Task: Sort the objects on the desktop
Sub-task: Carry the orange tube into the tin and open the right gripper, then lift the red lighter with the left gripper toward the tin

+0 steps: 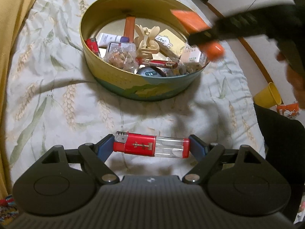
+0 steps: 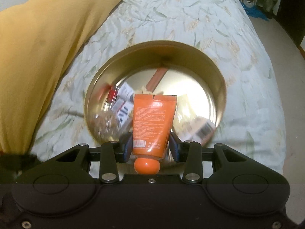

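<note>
A round tin (image 1: 122, 80) with a shiny inside stands on the leaf-print bedspread and holds several small items: a cream hair claw (image 1: 145, 42), lighters, small boxes. My left gripper (image 1: 151, 146) is shut on a red and clear lighter (image 1: 151, 146), held crosswise short of the tin. My right gripper (image 2: 151, 146) is shut on an orange tube (image 2: 152, 122), cap toward the camera, above the tin's near rim (image 2: 156, 43). In the left wrist view the right gripper (image 1: 205, 35) with the tube (image 1: 188, 20) hangs blurred over the tin's right rim.
A yellow blanket (image 2: 38, 61) lies along the left of the bed. A yellow cup (image 1: 268, 96) and an orange packet (image 1: 287, 110) sit off the bed's right edge. The bedspread (image 1: 57, 99) surrounds the tin.
</note>
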Available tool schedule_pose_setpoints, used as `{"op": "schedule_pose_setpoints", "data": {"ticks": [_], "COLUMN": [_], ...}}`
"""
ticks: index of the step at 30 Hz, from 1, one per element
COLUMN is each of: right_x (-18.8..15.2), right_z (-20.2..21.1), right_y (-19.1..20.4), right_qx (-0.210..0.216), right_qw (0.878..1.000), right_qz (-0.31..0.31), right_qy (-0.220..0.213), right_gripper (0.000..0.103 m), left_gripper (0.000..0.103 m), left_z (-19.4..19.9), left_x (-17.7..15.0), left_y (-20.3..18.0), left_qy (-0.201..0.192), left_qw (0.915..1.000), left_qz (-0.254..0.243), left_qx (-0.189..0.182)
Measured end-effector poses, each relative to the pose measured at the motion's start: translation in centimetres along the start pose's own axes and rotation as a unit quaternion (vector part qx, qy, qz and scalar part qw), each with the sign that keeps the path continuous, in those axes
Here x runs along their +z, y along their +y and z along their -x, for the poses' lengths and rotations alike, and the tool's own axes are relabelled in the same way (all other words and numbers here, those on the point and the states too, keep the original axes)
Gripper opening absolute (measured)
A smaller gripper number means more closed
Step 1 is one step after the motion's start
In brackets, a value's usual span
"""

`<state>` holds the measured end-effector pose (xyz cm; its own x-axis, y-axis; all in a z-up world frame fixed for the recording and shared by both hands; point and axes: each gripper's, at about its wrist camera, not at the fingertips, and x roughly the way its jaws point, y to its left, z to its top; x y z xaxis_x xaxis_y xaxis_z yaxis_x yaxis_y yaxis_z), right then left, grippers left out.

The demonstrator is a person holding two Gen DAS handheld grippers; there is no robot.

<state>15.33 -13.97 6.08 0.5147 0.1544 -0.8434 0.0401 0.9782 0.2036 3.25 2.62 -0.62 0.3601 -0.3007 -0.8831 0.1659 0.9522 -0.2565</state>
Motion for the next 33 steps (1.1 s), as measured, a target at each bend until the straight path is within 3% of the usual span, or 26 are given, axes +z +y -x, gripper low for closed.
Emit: {"op": "schedule_pose_setpoints", "data": {"ticks": [3,6,9,19,26,33], "right_x": [1.3,2.0,1.7,-3.1,-7.2,-9.3], "right_z": [-1.6,-1.9,-1.0,0.7,-0.1,-1.6], "right_y": [0.0,0.0,-0.5,-2.8,-2.2,-1.8], "right_qx": [-0.023,-0.056,-0.047,-0.009,-0.02,-0.025], "right_qw": [0.999,0.998,0.997,0.999,1.0,0.999], "right_qz": [-0.027,-0.037,-0.044,-0.046,-0.016,0.004], "right_qy": [-0.006,-0.02,-0.04,-0.023,0.002,0.021], "right_gripper": [0.041,0.084,0.085,0.086,0.086,0.086], "left_gripper": [0.083,0.083,0.083,0.083,0.083,0.083], "left_z": [0.0,0.0,0.0,-0.3,-0.8,-1.1], "left_x": [-0.2,-0.3,-0.3,-0.3,-0.3,-0.2], "left_y": [-0.1,0.1,0.4,0.5,0.1,0.0], "left_qy": [0.001,0.001,0.001,0.003,0.012,0.016], "left_qw": [1.0,1.0,1.0,1.0,0.9998,0.9996], "left_qz": [-0.004,-0.001,0.002,0.0,-0.009,-0.011], "left_qx": [-0.001,-0.004,-0.004,0.005,0.013,0.02]}}
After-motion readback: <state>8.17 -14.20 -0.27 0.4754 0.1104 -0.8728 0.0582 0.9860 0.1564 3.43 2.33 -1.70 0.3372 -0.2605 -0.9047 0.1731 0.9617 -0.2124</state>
